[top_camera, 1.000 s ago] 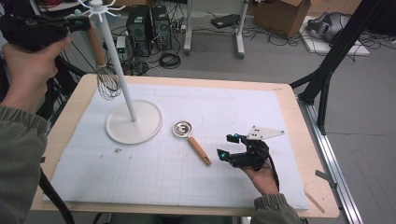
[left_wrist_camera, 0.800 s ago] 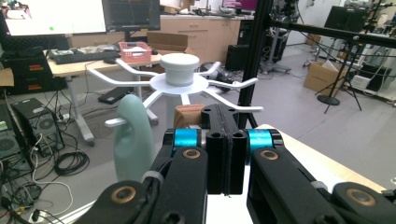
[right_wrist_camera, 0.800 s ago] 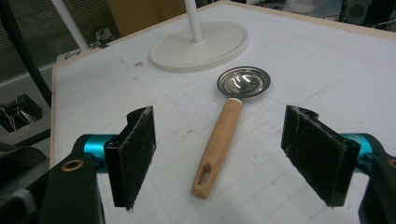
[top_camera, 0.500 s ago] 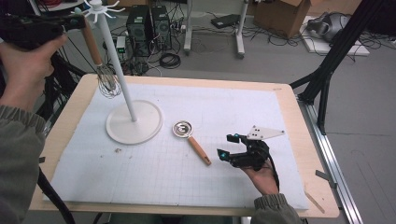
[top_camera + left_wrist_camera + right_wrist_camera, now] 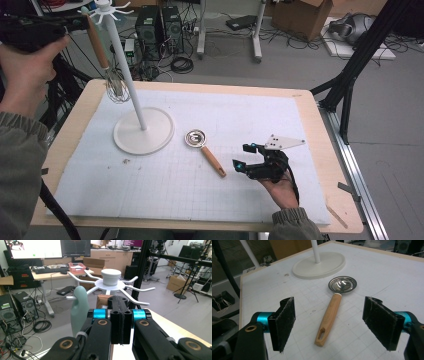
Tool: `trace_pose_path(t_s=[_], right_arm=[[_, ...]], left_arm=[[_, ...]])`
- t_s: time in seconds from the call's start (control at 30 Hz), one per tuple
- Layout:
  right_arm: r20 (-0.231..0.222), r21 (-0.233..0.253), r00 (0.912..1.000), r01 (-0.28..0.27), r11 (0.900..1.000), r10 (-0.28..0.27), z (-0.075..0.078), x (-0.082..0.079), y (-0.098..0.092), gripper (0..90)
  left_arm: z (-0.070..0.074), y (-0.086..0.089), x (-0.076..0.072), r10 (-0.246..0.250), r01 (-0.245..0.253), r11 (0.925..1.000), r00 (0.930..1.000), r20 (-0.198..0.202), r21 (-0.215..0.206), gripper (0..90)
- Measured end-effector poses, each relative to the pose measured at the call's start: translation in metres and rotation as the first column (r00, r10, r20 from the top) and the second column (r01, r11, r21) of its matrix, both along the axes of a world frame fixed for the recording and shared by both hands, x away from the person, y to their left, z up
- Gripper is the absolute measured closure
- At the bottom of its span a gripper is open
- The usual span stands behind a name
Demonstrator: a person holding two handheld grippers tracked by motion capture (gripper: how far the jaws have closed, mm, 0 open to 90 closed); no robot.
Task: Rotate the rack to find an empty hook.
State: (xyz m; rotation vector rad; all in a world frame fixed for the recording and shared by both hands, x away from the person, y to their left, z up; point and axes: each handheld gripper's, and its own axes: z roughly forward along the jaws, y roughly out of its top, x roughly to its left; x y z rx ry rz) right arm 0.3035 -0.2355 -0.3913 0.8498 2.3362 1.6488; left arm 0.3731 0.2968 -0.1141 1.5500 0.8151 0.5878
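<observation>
The wire whisk with a wooden handle (image 5: 102, 55) hangs tilted beside the white hook stand (image 5: 131, 85); the left gripper (image 5: 121, 315) is clamped tight on its handle; the right gripper (image 5: 334, 325) gapes wide, holding nothing.

A wood-handled wire whisk (image 5: 106, 60) hangs tilted, wires down, beside the white stand's pole (image 5: 126, 70) — handle top up by its hook arms.

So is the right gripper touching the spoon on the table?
Apart. In the right gripper view the right gripper has its jaws wide open, and the spoon lies on the mat between and beyond them, with bare mat showing on both sides of its handle.
</observation>
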Motion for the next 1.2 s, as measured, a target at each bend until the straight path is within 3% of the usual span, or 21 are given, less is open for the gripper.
trace_pose_path(t_s=[0.3,0.6,0.73,0.87,1.0,1.2], right_arm=[[0.001,0.0,1.0,0.001,1.0,-0.001,0.0,0.0,0.0,25.4],[0.013,0.005,0.9999,0.003,1.0,-0.003,0.003,-0.001,-0.001,25.4],[0.017,0.008,0.9999,0.003,1.0,-0.003,0.004,-0.003,-0.001,25.4],[0.017,0.006,0.9998,0.008,1.0,-0.008,0.005,-0.004,-0.001,25.4],[0.018,-0.003,0.9998,0.006,1.0,-0.006,0.005,-0.005,0.0,25.4],[0.017,-0.013,0.9998,0.008,1.0,-0.008,0.006,-0.007,0.002,25.4]], left_arm=[[0.0,0.002,0.0,-0.006,0.006,0.9999,1.0,-0.003,0.009,89.5],[-0.003,0.001,-0.014,-0.083,0.083,0.9957,0.9964,0.014,0.041,87.3],[-0.009,-0.001,-0.022,-0.129,0.128,0.9906,0.9914,0.022,0.049,84.9],[-0.015,-0.003,-0.029,-0.153,0.151,0.985,0.9881,0.016,0.083,82.9],[-0.023,-0.004,-0.036,-0.18,0.178,0.9812,0.9833,0.022,0.074,80.3],[-0.04,-0.007,-0.044,-0.209,0.209,0.9748,0.9779,-0.006,0.079,72.2]])
